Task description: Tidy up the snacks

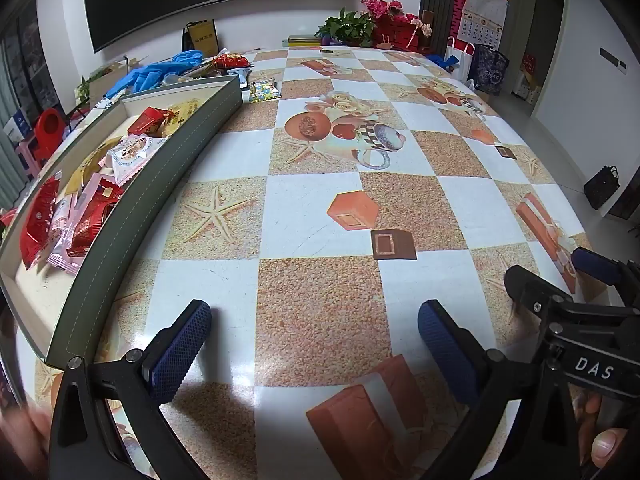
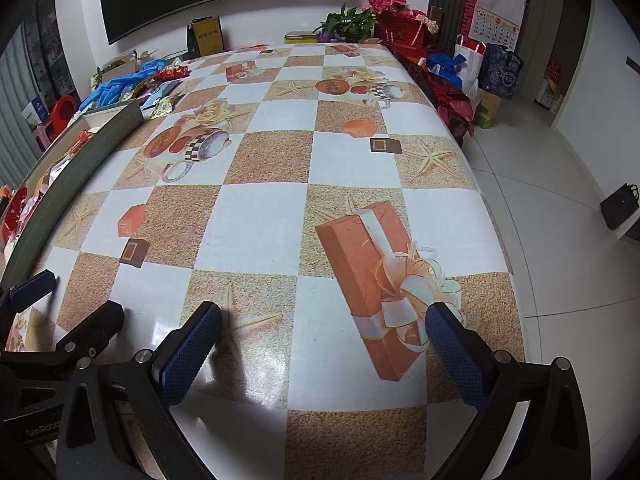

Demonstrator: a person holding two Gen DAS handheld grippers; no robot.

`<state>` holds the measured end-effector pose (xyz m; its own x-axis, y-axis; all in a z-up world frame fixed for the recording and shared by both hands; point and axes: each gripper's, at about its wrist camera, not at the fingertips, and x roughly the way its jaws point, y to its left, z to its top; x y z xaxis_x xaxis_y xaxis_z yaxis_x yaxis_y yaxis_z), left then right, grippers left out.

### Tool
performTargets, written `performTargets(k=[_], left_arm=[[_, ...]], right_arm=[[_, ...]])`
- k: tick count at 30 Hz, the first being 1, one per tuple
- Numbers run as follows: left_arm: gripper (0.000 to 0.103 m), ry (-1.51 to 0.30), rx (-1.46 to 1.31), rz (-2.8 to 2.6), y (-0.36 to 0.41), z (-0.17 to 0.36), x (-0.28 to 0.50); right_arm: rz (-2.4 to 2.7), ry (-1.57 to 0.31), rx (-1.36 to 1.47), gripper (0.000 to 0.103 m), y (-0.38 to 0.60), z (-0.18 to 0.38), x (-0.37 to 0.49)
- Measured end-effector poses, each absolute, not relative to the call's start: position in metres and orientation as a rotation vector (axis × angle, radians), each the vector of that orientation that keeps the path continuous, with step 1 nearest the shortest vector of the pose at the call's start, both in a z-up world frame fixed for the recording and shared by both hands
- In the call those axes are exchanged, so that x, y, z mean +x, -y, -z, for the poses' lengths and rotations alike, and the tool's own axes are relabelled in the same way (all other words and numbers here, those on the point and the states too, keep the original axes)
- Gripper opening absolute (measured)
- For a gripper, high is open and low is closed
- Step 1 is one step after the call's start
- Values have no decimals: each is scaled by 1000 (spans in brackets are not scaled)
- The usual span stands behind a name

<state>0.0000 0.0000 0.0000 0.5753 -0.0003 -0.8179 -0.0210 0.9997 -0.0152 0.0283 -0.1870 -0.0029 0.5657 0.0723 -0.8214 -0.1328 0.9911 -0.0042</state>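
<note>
Left wrist view: tray (image 1: 168, 184) at frame left already holds many snack packets (image 1: 132, 152). Few loose packets (image 1: 262, 90) left on counter (image 1: 320, 208) past tray's far end, upper left. Left tongs (image 1: 314, 344) and right tongs (image 2: 324, 354) both apart, empty, over bare counter. Judged mostly done.

The table (image 1: 320, 208) wears a glossy, smooth printed cover that throws back light near its near edge. The tray (image 1: 188, 152) along the left edge has matt grey-green walls with stitching, like faux leather. Snack packets (image 1: 92, 216) inside are shiny foil and plastic film. Each tool's pads (image 1: 180, 344) are blue, dimpled rubber on matt black plastic.
</note>
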Motion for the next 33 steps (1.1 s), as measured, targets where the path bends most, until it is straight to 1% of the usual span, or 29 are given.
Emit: performTargets(k=[33], left_arm=[[103,-957,-24,-12,0,0,0]], right_arm=[[-105,-941,-82,102,186,4,26]])
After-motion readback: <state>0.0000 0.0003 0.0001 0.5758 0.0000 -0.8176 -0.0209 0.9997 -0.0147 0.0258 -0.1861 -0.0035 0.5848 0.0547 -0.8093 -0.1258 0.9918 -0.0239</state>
